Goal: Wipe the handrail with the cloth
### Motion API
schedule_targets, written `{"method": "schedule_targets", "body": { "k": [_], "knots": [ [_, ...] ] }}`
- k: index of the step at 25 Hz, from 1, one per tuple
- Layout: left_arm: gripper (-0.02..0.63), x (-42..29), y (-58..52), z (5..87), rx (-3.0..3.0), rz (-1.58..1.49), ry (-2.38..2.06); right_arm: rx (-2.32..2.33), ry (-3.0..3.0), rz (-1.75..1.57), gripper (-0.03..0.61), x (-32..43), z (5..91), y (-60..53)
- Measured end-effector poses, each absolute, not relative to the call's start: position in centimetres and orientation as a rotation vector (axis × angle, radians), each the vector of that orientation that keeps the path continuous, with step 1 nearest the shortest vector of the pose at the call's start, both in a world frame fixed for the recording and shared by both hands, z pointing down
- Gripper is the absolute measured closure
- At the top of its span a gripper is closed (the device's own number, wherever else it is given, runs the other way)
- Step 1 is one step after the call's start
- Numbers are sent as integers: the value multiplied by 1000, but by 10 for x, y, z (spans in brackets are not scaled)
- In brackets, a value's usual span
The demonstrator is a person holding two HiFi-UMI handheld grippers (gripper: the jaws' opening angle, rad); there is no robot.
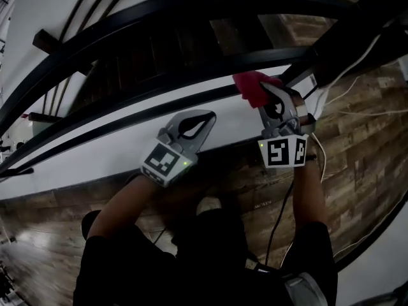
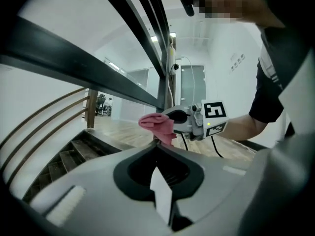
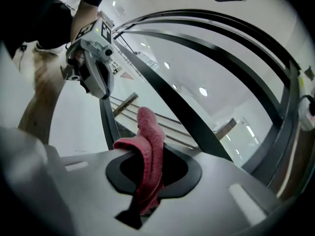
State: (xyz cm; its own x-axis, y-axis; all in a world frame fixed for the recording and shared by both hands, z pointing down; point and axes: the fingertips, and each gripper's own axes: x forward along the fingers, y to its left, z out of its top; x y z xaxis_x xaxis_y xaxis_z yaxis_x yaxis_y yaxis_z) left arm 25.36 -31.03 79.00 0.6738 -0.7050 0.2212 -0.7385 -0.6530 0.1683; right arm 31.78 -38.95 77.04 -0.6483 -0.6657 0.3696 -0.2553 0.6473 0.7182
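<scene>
Cloth (image 3: 150,151), pink-red and nubby like terry, was clamped in the closed jaws of the right gripper (image 3: 147,181). Only the right gripper view showed this grip plainly: the fabric ran folded through the dark opening, one thick end standing up past the tips and a smaller fold spilling to the left. That view also caught the left gripper (image 3: 93,68) up by the dark bars of the railing (image 3: 172,97).

The head view showed what neither gripper view did. Both tools were held side by side, the left gripper (image 1: 201,123) apart from the right gripper (image 1: 273,102), over a wood-plank floor (image 1: 357,158) with white cables lying on it. There the cloth (image 1: 254,87) sat bunched at a lower black bar, below the broad handrail (image 1: 191,8) and just beside a dark post (image 1: 325,53). I could not tell whether it pressed on the bar.

The left gripper view showed the left gripper's own jaws shut with nothing gripped between them. Beyond them the right gripper (image 2: 189,122) held the cloth (image 2: 158,127) close under a sloping rail (image 2: 74,63), and wooden stair treads (image 2: 83,151) lay to the left.
</scene>
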Motion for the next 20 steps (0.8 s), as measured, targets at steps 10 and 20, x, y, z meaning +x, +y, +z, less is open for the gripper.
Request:
{"method": "schedule_targets", "body": {
  "k": [10, 20],
  "knots": [
    [614, 295, -337, 808, 2579, 155, -1116, 1120, -1966, -527, 535, 385, 802, -461],
    [614, 297, -334, 819, 2566, 195, -1135, 1151, -1932, -170, 537, 390, 846, -473]
  ]
}}
